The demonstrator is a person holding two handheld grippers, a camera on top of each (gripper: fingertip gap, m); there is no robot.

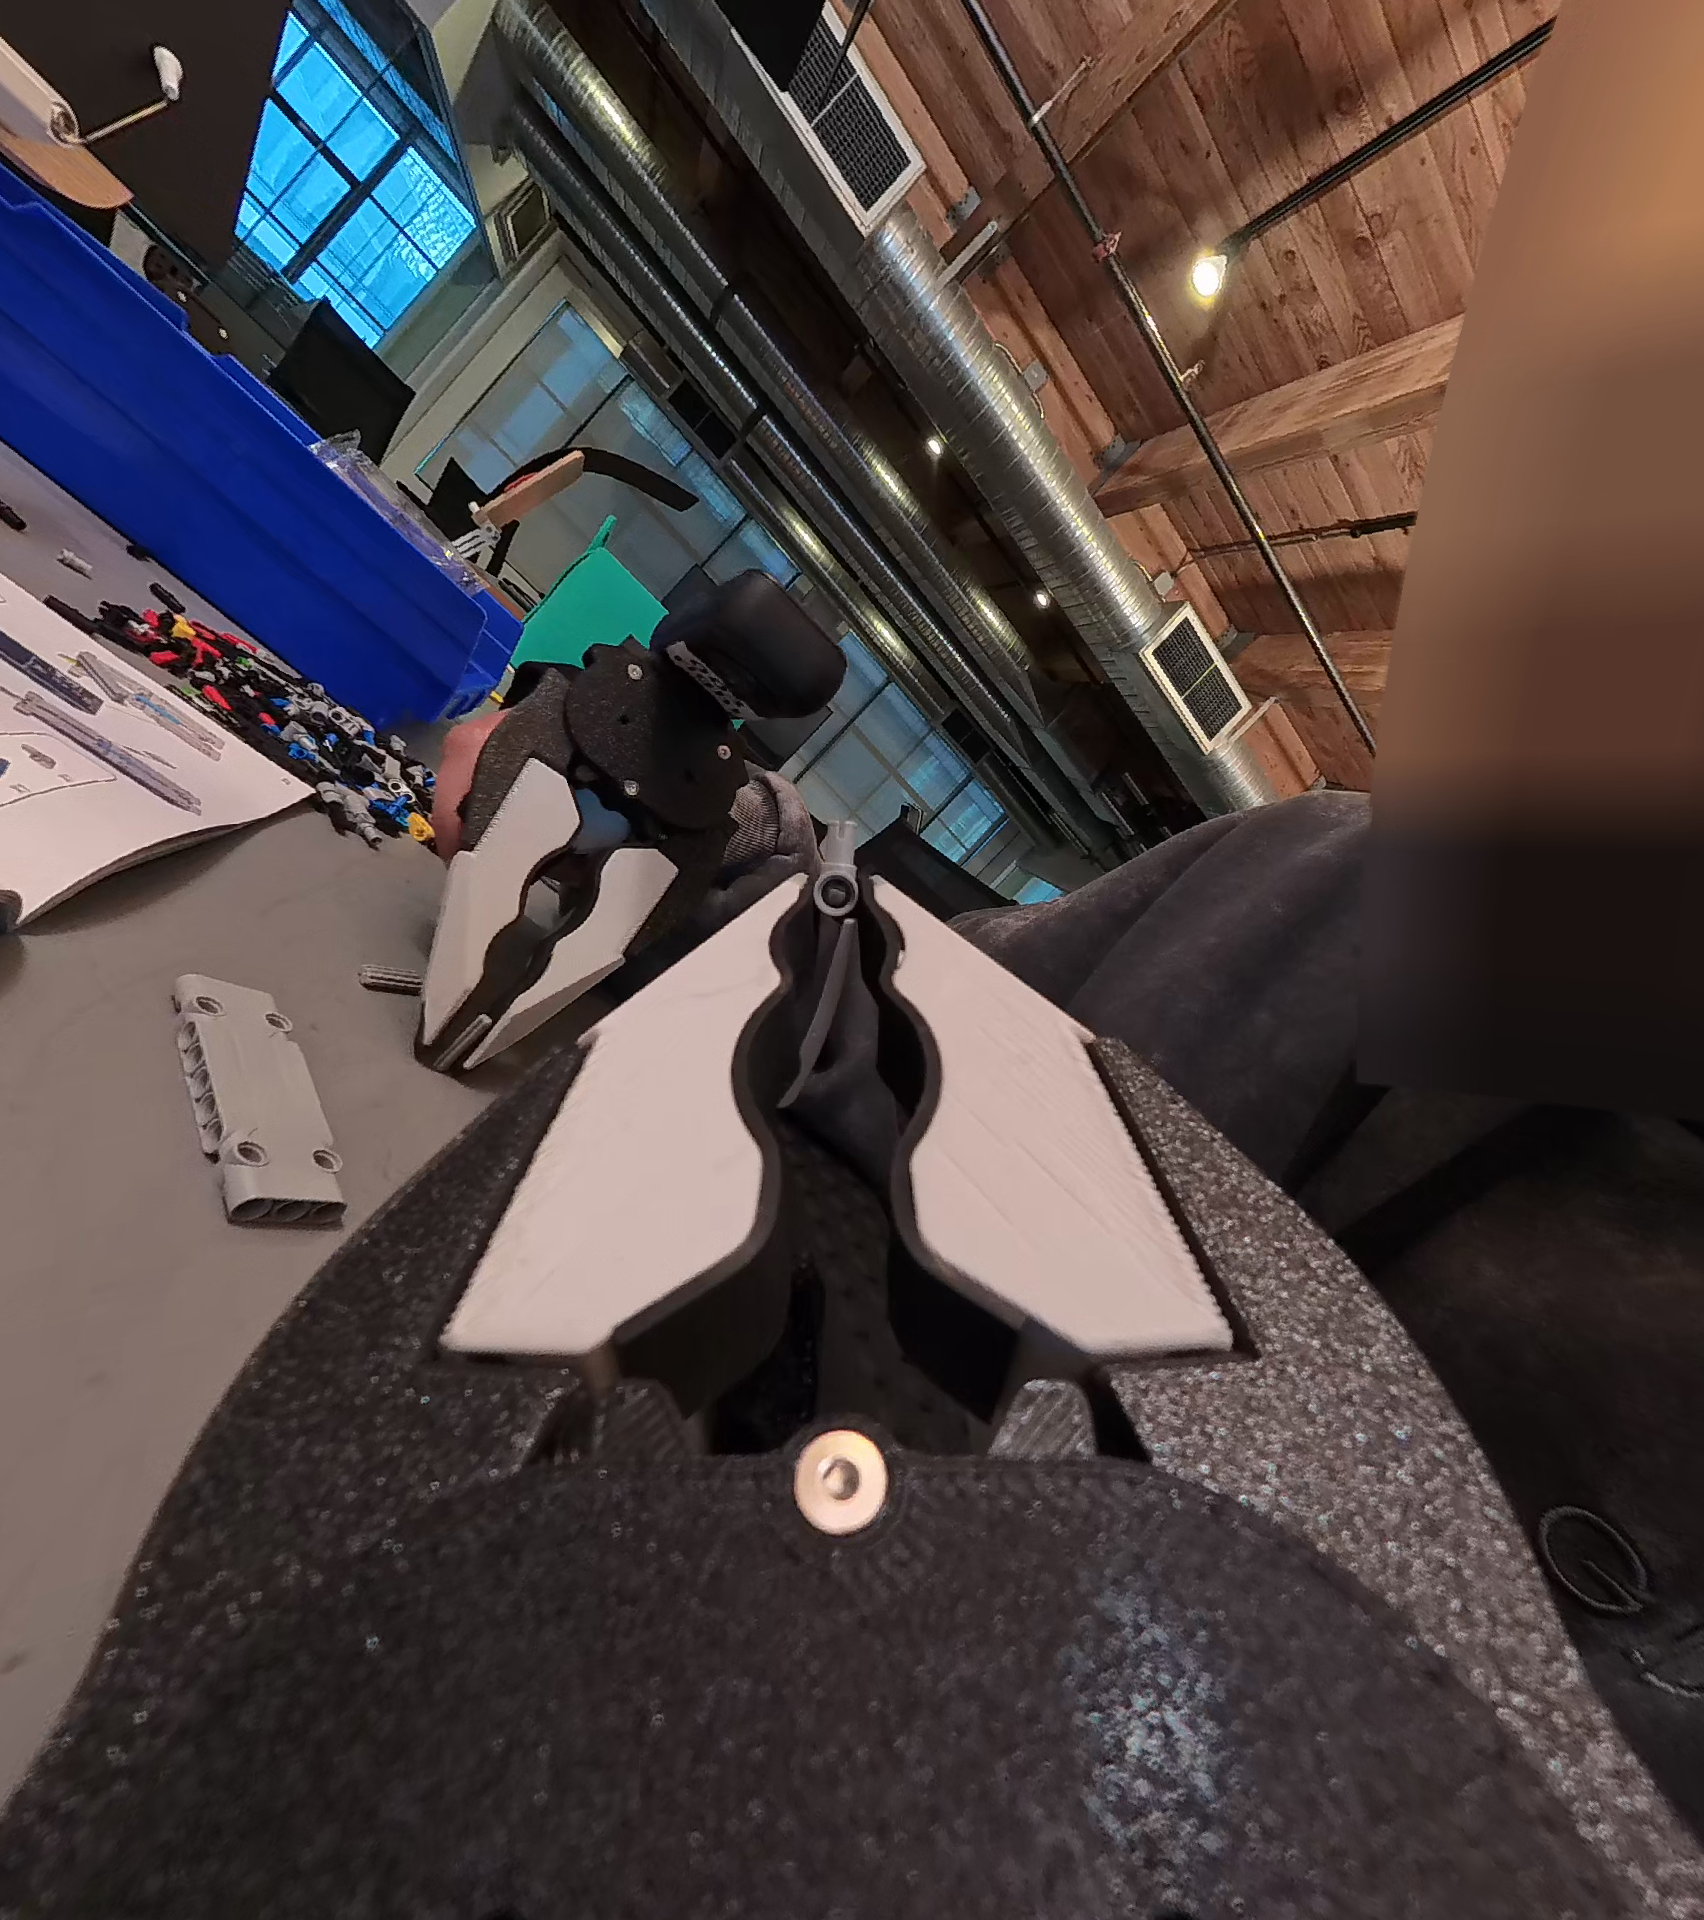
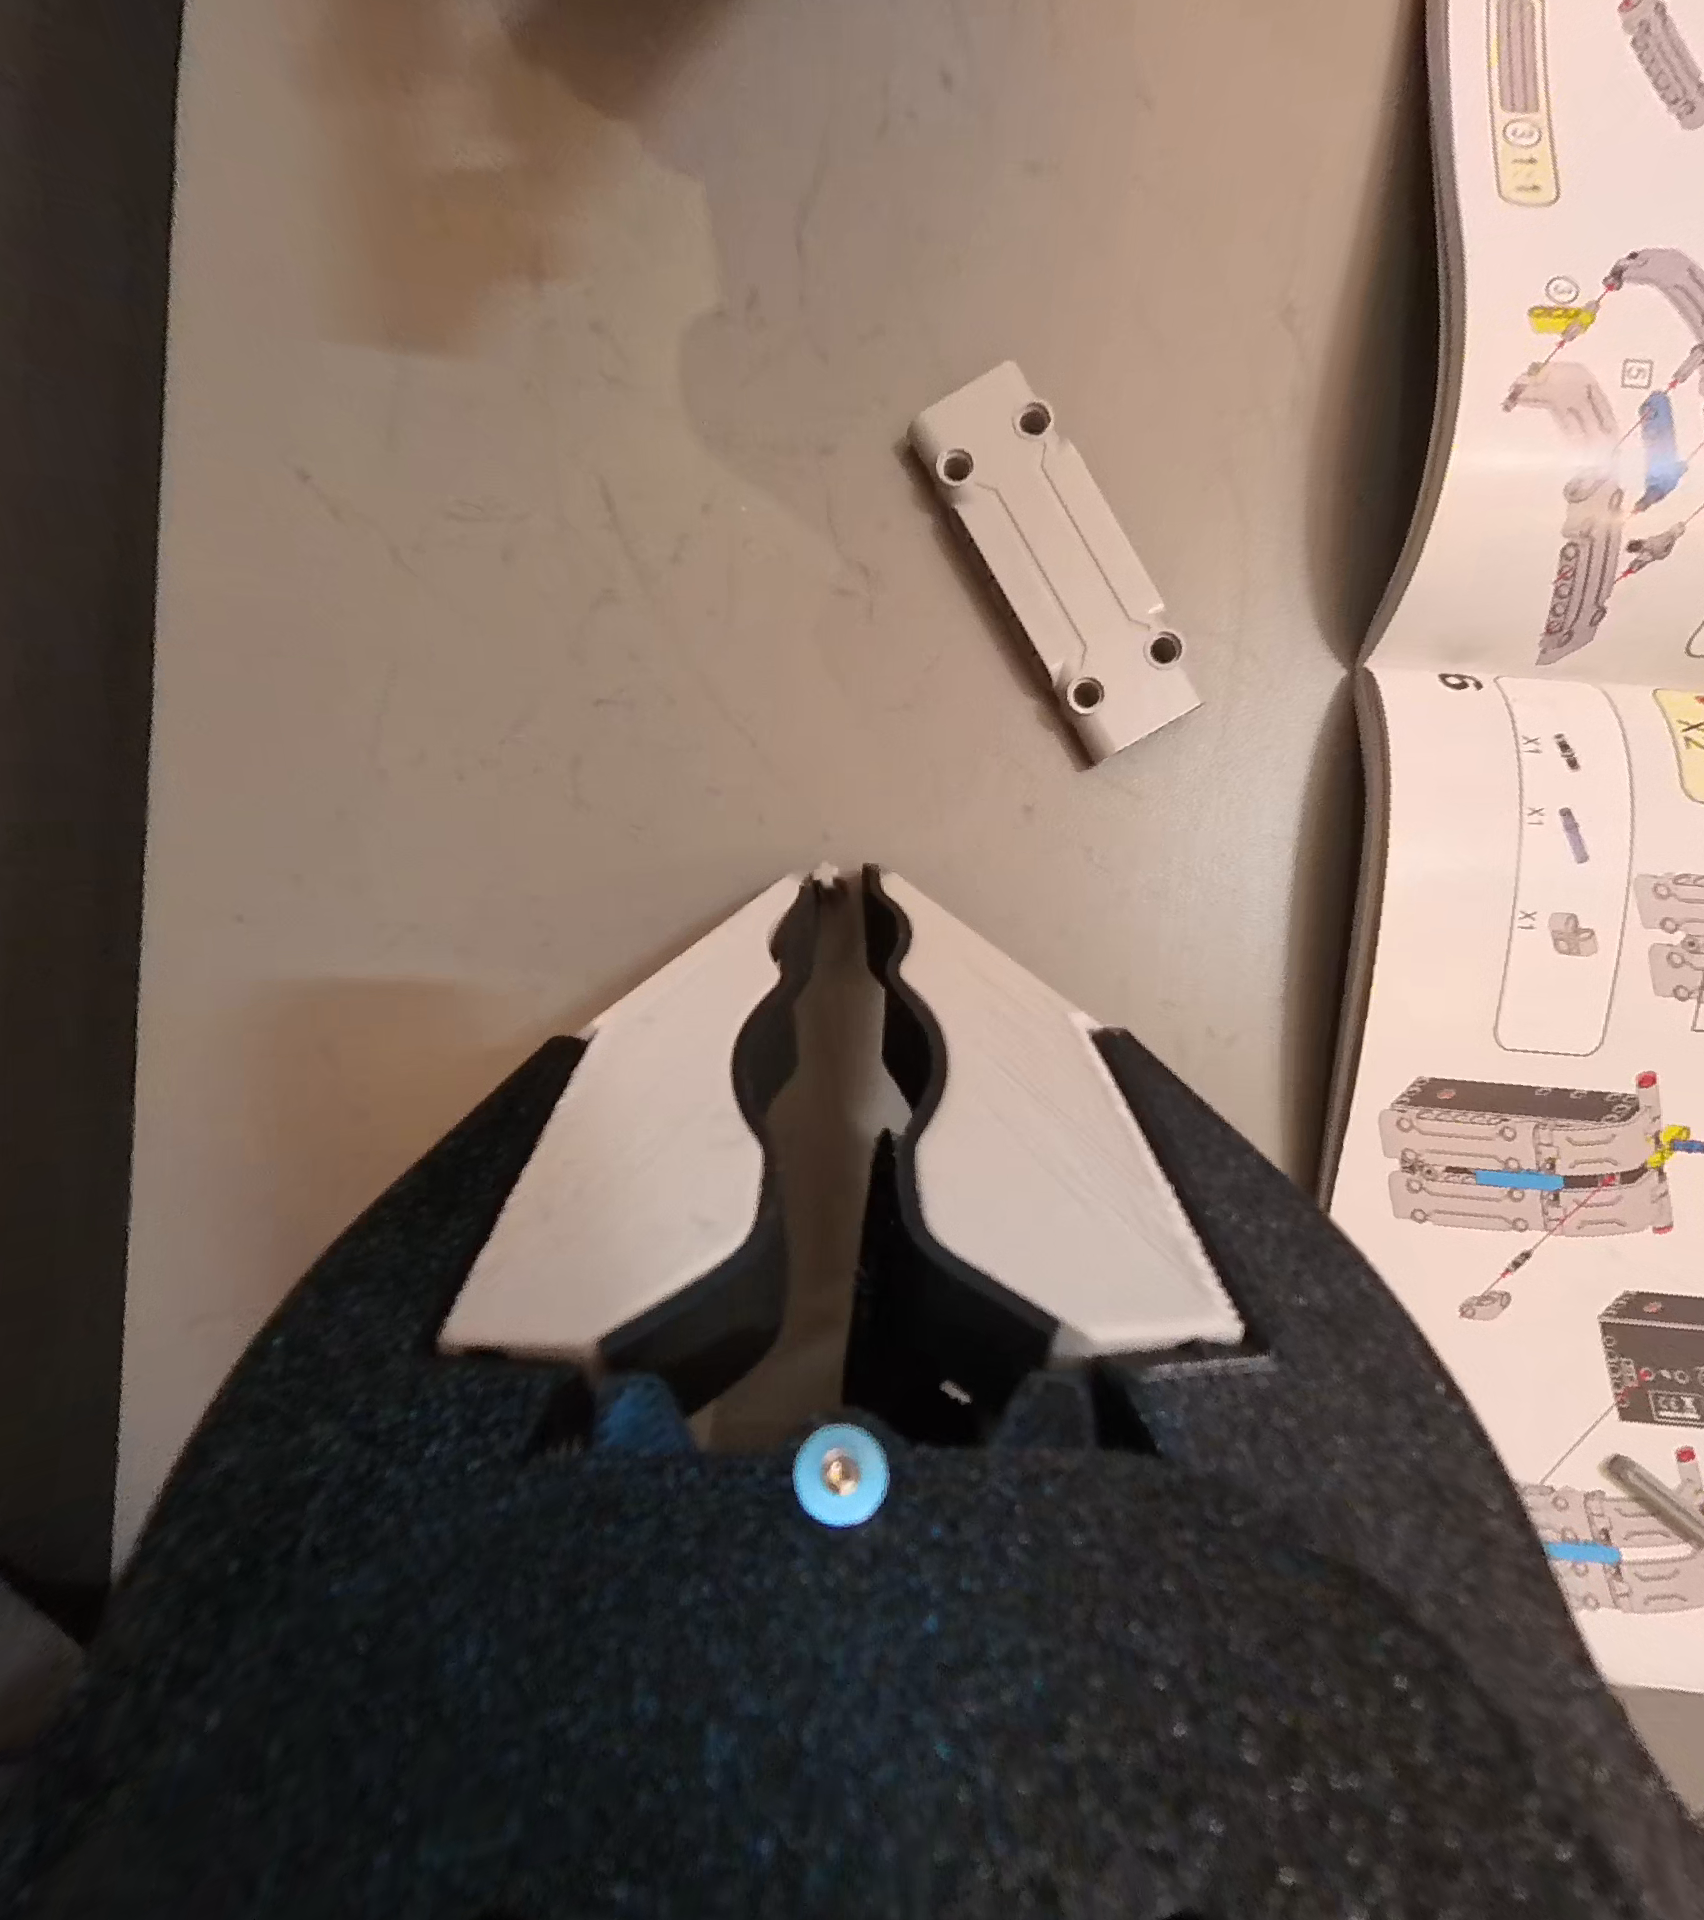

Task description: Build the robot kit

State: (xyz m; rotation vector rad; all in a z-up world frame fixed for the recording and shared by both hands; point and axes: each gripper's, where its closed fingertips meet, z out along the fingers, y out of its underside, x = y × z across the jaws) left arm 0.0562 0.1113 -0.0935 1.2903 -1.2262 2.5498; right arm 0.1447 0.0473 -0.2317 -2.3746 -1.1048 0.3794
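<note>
My left gripper (image 1: 843, 894) is tilted up off the table and shut on a small grey connector piece (image 1: 835, 891); a thin curved grey stem hangs from the piece between the fingers. My right gripper (image 2: 840, 881) points down at the grey table (image 2: 515, 520), jaws almost closed, with a small light grey piece (image 2: 827, 871) showing at its tips. It also shows in the left wrist view (image 1: 453, 1039), tips on the table beside a short grey axle (image 1: 389, 977). A flat grey panel with corner holes (image 2: 1050, 566) lies just beyond the right gripper, and shows in the left wrist view (image 1: 256, 1101).
An open instruction booklet (image 2: 1554, 935) lies to the right, also seen in the left wrist view (image 1: 48, 727). A pile of small coloured parts (image 1: 308, 707) sits beyond it, in front of a blue bin (image 1: 152, 416). A person's dark sleeve (image 1: 1450, 1247) is close by. Spacing between my two grippers at the tips: around 20 cm.
</note>
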